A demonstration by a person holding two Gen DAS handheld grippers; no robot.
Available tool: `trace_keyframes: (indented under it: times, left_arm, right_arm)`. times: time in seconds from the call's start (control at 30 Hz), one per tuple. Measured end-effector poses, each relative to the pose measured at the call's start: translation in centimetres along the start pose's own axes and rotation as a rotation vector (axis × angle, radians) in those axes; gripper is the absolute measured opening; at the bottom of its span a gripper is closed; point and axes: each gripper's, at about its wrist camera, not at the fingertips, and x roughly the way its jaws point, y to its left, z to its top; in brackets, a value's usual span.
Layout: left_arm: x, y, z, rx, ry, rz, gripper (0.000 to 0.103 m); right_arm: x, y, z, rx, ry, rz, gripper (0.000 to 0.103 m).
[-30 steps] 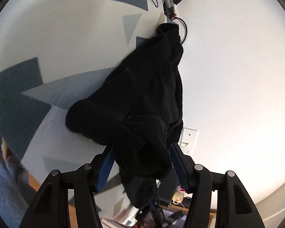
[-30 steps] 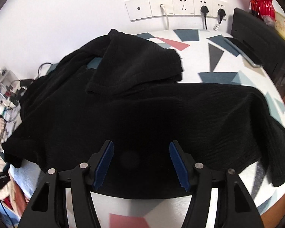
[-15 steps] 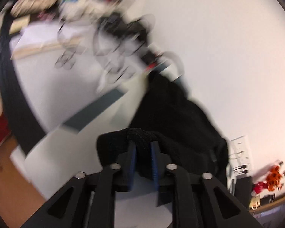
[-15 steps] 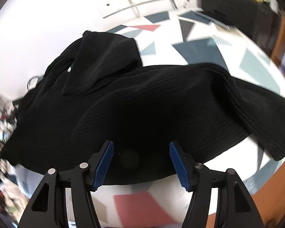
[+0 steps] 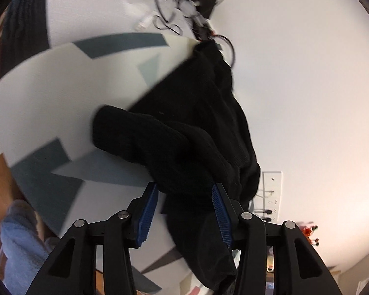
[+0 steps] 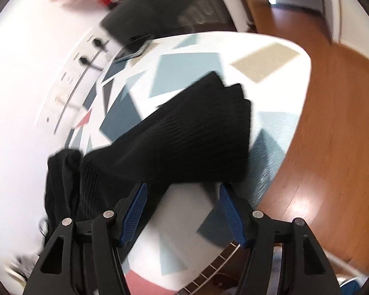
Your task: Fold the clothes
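Black ribbed knit fills the middle of both views: the garment (image 5: 199, 132) lies bunched on the table (image 5: 49, 93), whose white cloth carries grey-blue shapes, and one end trails toward the cables (image 5: 174, 2) in the upper part of the left view. Our left gripper (image 5: 184, 211) sits low in the frame with its jaws opening; a fold of the fabric hangs between the blue pads (image 5: 147, 210), yet we see a gap on either side, so we judge the cloth is slipping free, not pinched. Our right gripper (image 6: 182, 211) stands about half open and holds nothing; the garment's wide end (image 6: 184, 135) lies just ahead of its tips, near the table's rim above the wood floor (image 6: 332, 123). What could go wrong from here, we think: the released fold may slump and undo the crease, the trailing end may snag in the cables, and a hasty pull on the wide end may drag the whole piece toward the edge.
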Motion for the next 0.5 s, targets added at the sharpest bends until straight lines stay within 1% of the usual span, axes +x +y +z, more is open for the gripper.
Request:
trace_keyframes:
  times: [0.03, 0.17, 0.27, 0.37, 0.47, 0.5]
  left_arm:
    - [0.4, -0.3, -0.1, 0.007, 0.005, 0.004, 0.048]
    - [2.0, -0.8, -0.3, 0.026, 0.009, 0.034, 0.048]
    - [3.0, -1.4, -0.3, 0.058, -0.014, 0.073, 0.048]
    - [3.9, -2.9, -0.7, 0.139, -0.022, 0.144, 0.048]
    - [5.0, -4.1, -1.7, 0.21, -0.019, 0.212, 0.048]
    - [5.2, -4.1, -2.1, 0.209, -0.018, 0.212, 0.048]
  right_arm:
    - [0.1, -0.4, 0.6, 0.016, -0.003, 0.017, 0.065]
    - [0.9, -0.3, 2.1, -0.012, -0.033, 0.01, 0.064]
    - [1.7, -0.1, 3.6, 0.002, -0.04, 0.015, 0.052]
    - [3.4, 1.8, 7.6, 0.001, -0.036, 0.082, 0.052]
    - [2.7, 3.3, 11.2, -0.007, -0.161, 0.137, 0.052]
    - [2.4, 3.8, 12.4, -0.01, -0.206, 0.155, 0.053]
